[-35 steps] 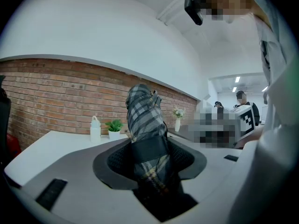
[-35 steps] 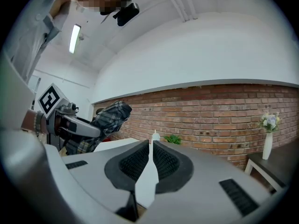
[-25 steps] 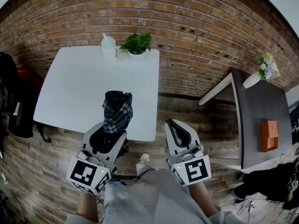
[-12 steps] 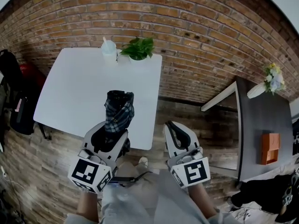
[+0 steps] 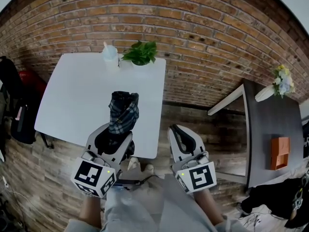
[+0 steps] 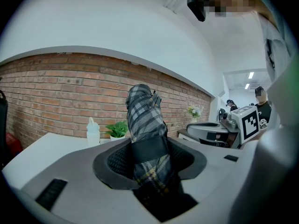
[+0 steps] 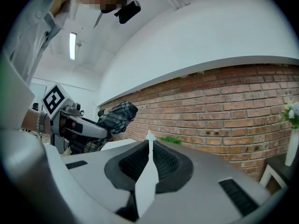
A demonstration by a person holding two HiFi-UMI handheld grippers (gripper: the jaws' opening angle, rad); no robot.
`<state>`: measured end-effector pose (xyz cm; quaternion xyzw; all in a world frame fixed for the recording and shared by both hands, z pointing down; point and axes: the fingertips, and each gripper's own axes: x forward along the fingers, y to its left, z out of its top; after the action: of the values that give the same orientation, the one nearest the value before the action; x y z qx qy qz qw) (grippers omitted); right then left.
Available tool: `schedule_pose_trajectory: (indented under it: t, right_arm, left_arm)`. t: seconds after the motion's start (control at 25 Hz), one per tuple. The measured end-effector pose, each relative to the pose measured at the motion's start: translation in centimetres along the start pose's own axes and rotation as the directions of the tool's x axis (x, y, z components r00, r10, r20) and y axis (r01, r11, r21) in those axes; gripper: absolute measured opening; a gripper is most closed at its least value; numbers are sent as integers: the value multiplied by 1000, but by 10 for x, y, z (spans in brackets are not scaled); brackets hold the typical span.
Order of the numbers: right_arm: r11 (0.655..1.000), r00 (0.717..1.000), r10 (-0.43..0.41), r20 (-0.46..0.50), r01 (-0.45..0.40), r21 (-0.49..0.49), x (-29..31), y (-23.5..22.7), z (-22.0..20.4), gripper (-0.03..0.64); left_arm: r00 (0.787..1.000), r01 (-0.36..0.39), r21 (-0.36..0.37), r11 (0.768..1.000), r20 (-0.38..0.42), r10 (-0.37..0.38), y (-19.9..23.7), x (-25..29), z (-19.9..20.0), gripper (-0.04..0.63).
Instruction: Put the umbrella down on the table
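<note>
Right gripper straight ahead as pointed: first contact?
Likely the brick wall: the right gripper aims just past the white table's right edge, near the potted plant. Depth unclear; that table corner could come first.

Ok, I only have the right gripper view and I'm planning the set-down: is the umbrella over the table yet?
Observer: In the head view the umbrella has its free end showing against the white table, near its front right corner.
Operator: Anything standing on that table?
Observer: A white bottle and a potted plant, both at the far edge by the brick wall.
Operator: How is it gripped?
Observer: The left claw is closed on the umbrella around its dark strap, and the free end slants upward.
</note>
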<state>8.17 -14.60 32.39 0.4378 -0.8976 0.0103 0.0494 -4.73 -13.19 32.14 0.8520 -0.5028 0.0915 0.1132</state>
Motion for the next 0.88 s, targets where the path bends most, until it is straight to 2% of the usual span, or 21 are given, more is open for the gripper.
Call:
schedule_pose_trajectory:
  t: [0.28,0.48,0.88]
  right_arm:
    - [1000,1000,-24,17,24,7,19,-12,6,55]
    - [999,999,-35,-15,36,12,34,-19,-2,55]
    - [997,997,-69,-46,70,20,65,-36,-13,55]
  left_arm:
    - [1000,16,-4,1000,-25,-16,13,20,3,227]
    - [998,40,10,999,-55,-39,26,38,-3,227]
    - [983,98,27,995,-161,-92,57,107,-26,227]
